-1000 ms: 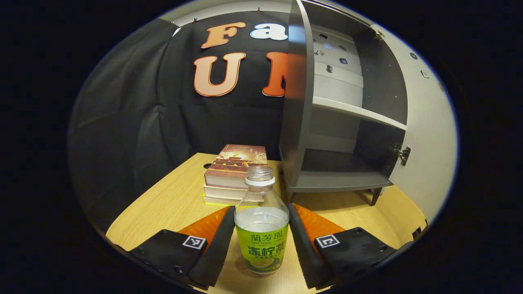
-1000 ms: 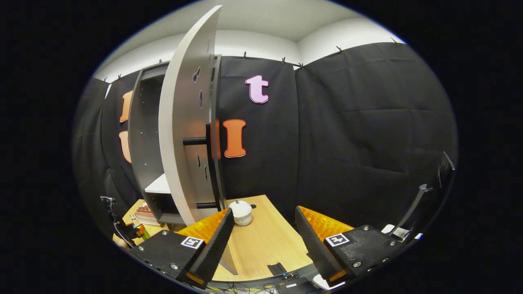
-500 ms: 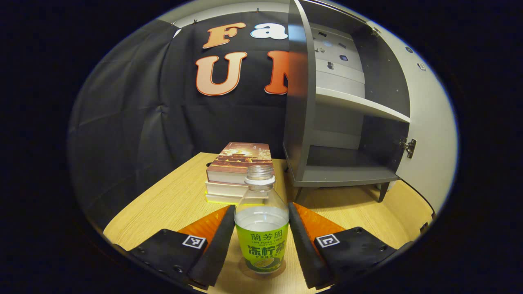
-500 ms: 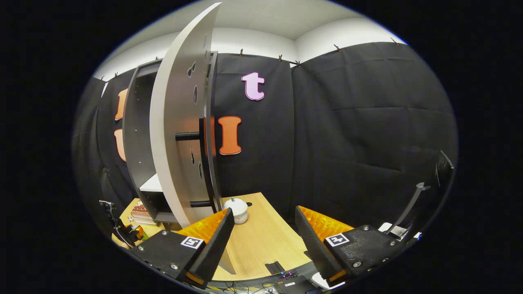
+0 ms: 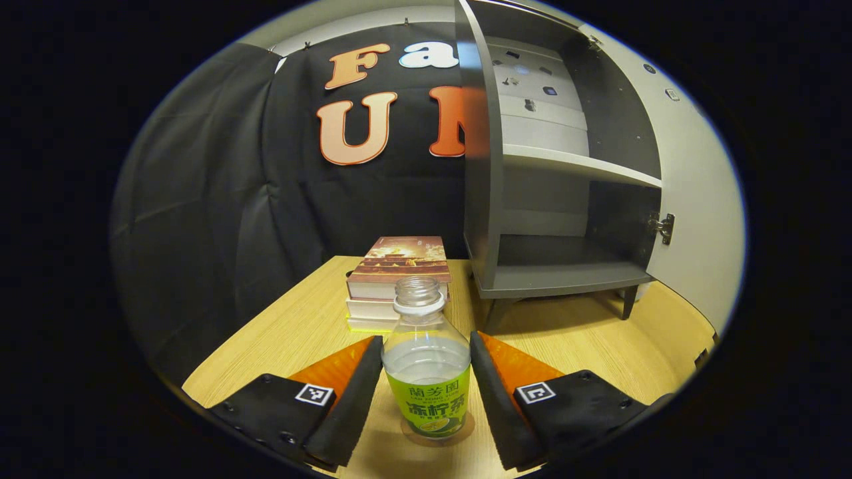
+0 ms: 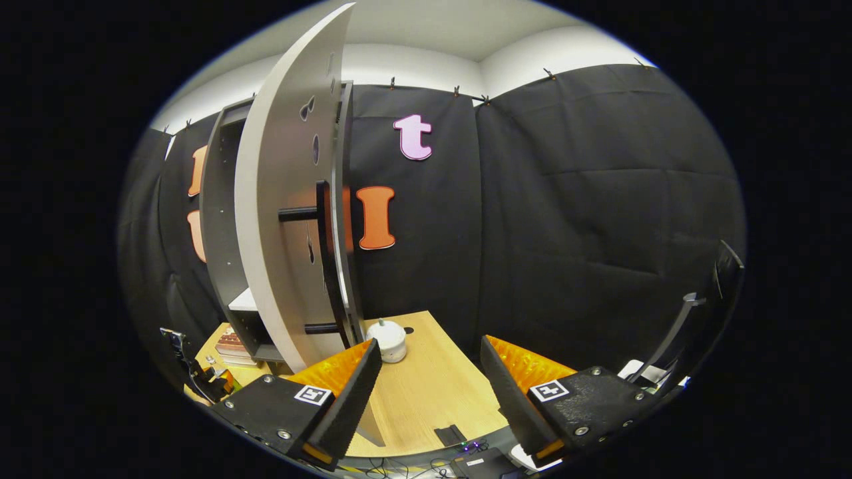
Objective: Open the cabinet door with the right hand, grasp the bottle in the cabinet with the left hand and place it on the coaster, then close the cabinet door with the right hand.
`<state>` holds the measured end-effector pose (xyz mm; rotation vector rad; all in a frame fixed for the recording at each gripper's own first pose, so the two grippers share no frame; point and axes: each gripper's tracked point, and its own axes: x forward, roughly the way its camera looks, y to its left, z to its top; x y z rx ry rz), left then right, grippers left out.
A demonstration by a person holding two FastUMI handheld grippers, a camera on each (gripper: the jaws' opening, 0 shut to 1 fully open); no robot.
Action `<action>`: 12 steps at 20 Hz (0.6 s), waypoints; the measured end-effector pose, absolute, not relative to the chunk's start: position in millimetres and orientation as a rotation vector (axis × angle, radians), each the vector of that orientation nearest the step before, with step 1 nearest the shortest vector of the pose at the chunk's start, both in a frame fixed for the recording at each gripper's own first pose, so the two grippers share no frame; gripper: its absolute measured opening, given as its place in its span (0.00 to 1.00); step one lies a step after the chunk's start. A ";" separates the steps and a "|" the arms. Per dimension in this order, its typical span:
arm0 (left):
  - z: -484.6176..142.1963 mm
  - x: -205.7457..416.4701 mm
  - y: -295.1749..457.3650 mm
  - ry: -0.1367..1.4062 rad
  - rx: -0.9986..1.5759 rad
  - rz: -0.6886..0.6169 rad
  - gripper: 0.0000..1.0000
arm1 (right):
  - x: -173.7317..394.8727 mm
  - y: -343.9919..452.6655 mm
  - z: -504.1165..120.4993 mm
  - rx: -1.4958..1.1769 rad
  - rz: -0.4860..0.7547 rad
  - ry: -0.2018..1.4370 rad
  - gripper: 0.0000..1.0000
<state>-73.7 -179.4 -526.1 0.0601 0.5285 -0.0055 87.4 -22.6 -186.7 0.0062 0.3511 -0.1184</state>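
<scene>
Left gripper view had the bottle [image 5: 426, 379] standing upright, uncapped, dead ahead between the fingers of the left gripper [image 5: 426, 339], which lay against both of its sides in a grasp. Its base was low over the table [image 5: 293, 332], on or just above a darker round patch [image 5: 468, 426] that may have been the coaster; I could not tell. Its green label bore writing, left unread. Behind it lay stacked books [image 5: 399, 269], and the cabinet [image 5: 566, 266] stood open, its shelves bare. Right gripper view had the right gripper [image 6: 431, 349] spread and holding nothing. The cabinet door [image 6: 273, 219] hung open ahead and to its left, its handle [image 6: 324, 259] running upright, nearer this gripper than the other.
</scene>
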 end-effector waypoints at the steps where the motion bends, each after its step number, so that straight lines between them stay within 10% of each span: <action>1: -525.6 -74.6 -179.2 0.530 0.059 -0.005 0.87 | 87.3 -22.5 -187.8 0.007 -0.116 0.354 0.98; 12: -508.3 -85.7 -179.0 0.543 0.064 0.007 0.99 | 88.4 -17.1 -188.6 0.020 -0.089 0.360 0.98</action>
